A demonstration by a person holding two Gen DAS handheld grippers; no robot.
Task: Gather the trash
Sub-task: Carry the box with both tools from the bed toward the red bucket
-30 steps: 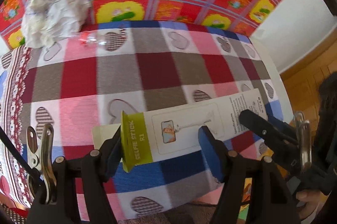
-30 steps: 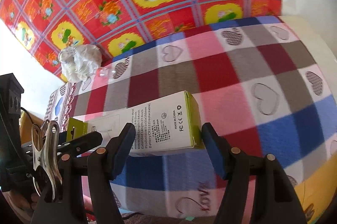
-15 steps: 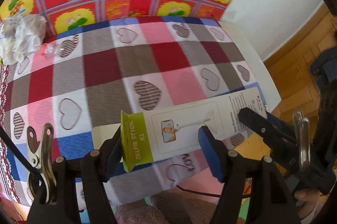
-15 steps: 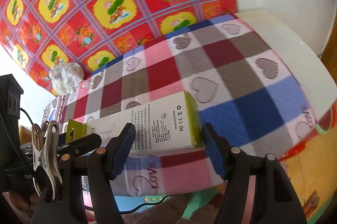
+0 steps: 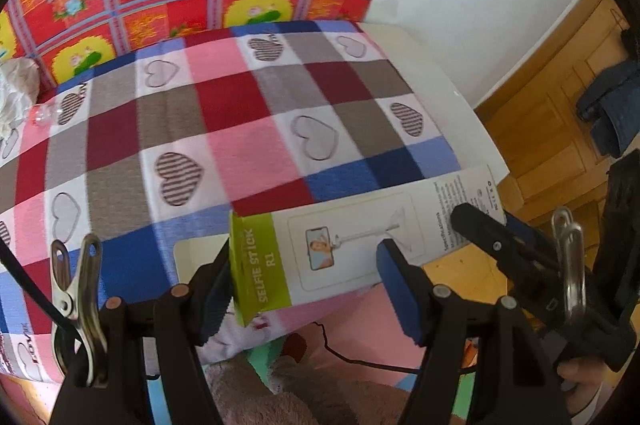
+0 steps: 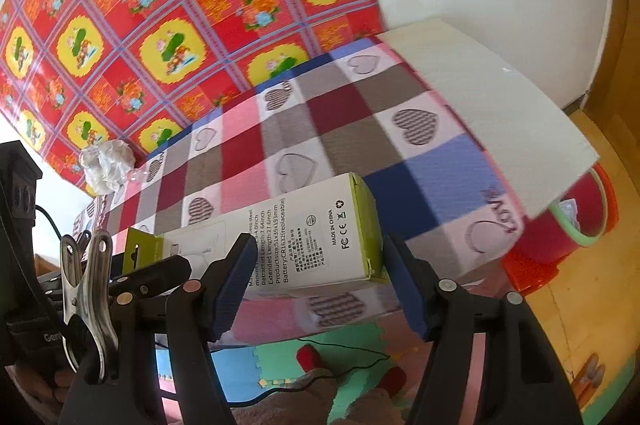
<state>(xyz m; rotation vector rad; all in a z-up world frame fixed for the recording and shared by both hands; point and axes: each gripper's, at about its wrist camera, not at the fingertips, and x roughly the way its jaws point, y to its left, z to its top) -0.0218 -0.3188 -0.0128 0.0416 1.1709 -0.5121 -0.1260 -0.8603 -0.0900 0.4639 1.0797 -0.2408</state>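
The selfie stick box is in the air, held lengthwise between the two tools, and it is now at the front edge of the table, partly over the floor. The left gripper has its blue pads closed on the end with the green hanging tab; the right gripper is closed on the other end, where the small print is. Both grips look firm — the pads press on the cardboard on each side.

Behind it is the table with the checked heart cloth, and it is not yet cleaned: a crumpled white paper lies at the far corner by the red and yellow wall covering, with a small clear plastic piece just beside it.

Down at the right, under the table's corner, stands a red bin with a green rim. I judge this is where the box should go — so one piece is on its way and at least two are left.
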